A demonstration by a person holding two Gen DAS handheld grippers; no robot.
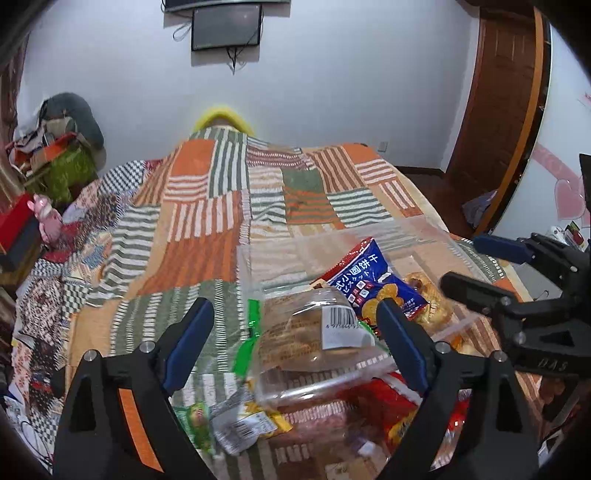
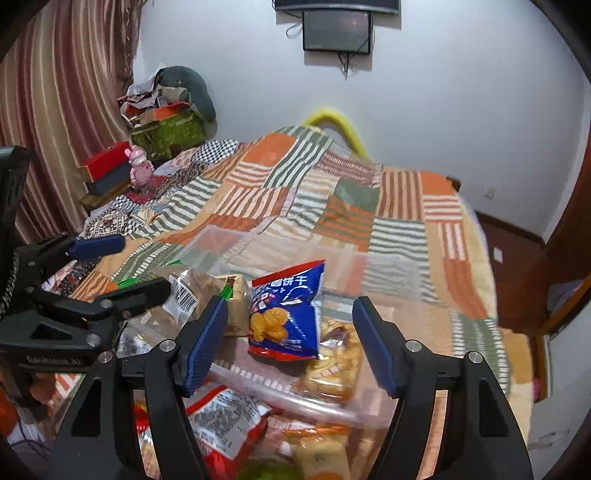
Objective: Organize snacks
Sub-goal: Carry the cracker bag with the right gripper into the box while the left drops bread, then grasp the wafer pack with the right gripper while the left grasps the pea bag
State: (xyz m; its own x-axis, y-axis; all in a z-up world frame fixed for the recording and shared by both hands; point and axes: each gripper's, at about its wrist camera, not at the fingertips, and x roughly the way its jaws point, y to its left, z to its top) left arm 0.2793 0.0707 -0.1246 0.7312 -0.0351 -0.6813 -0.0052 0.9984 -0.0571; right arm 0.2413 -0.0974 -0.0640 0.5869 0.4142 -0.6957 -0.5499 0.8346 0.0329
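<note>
Bread bag lies between the spread fingers of my left gripper, at the clear bin's near-left rim, ungripped. From the right wrist, my right gripper gapes empty, blue biscuit packet straight ahead inside the bin.

A bed under a patchwork blanket of orange, green and white stripes fills the room. Behind it rises a pale wall with a dark screen mounted high. Left of the bed hang striped curtains beside a cluttered pile — to its right, a brown wooden door over dark floor.
</note>
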